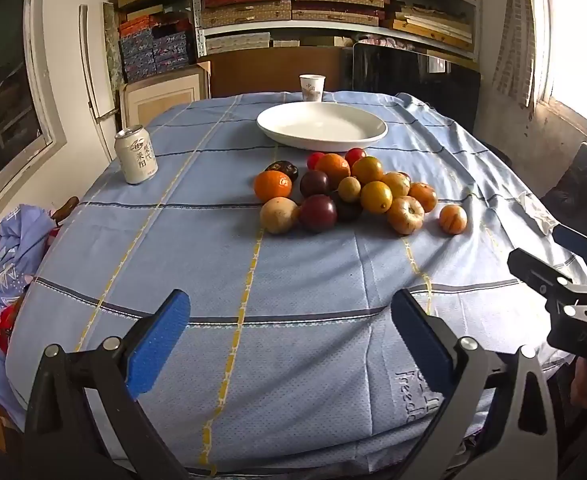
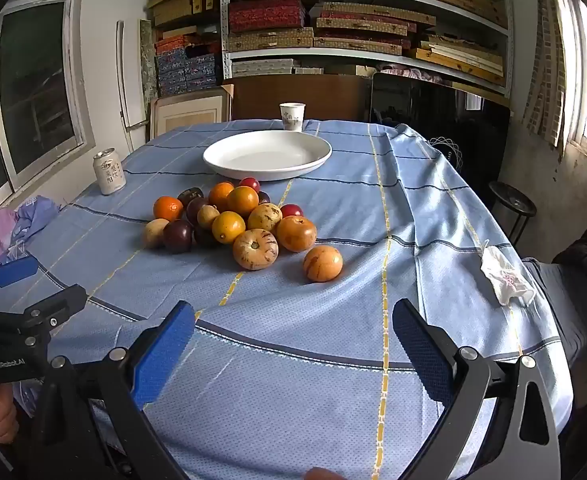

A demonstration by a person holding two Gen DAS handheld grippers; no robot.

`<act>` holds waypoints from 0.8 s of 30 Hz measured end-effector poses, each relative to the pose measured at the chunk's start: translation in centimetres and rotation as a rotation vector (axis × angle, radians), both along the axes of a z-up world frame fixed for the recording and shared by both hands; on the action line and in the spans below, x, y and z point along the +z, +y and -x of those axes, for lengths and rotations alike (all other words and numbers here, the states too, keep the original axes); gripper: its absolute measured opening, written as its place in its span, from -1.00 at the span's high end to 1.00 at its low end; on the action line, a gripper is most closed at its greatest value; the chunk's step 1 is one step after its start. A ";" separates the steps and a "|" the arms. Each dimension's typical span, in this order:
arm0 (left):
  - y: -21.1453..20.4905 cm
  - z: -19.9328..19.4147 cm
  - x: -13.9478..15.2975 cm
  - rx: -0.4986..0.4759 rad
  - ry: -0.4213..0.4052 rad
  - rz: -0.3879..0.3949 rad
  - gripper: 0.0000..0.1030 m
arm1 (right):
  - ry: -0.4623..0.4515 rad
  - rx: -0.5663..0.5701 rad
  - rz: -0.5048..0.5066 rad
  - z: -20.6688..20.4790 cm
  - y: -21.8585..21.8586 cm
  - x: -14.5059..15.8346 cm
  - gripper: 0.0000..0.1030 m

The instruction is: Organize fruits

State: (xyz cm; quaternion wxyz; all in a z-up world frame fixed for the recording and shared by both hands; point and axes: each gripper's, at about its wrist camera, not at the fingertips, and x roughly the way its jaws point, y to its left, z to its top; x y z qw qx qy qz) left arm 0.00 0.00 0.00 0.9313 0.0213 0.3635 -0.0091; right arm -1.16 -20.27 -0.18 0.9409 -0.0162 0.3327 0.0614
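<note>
A pile of fruit (image 1: 345, 192) lies mid-table on the blue checked cloth: oranges, dark plums, small red ones, striped yellow ones. It also shows in the right wrist view (image 2: 233, 220). One striped orange fruit (image 2: 322, 263) lies apart at the pile's right, also in the left wrist view (image 1: 452, 219). A white plate (image 1: 321, 126) stands empty behind the pile, also in the right wrist view (image 2: 267, 155). My left gripper (image 1: 289, 344) is open and empty over the near table edge. My right gripper (image 2: 293, 344) is open and empty, beside it on the right.
A white drink can (image 1: 135, 155) stands at the table's left edge. A paper cup (image 1: 312, 87) stands behind the plate. A crumpled white wrapper (image 2: 505, 276) lies at the right edge. Shelves of boxes fill the back wall. Bedding lies left of the table.
</note>
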 end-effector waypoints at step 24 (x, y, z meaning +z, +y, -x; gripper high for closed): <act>0.4 -0.3 -0.3 0.013 0.012 0.000 -0.92 | 0.009 0.008 -0.003 -0.3 0.1 -0.3 -0.93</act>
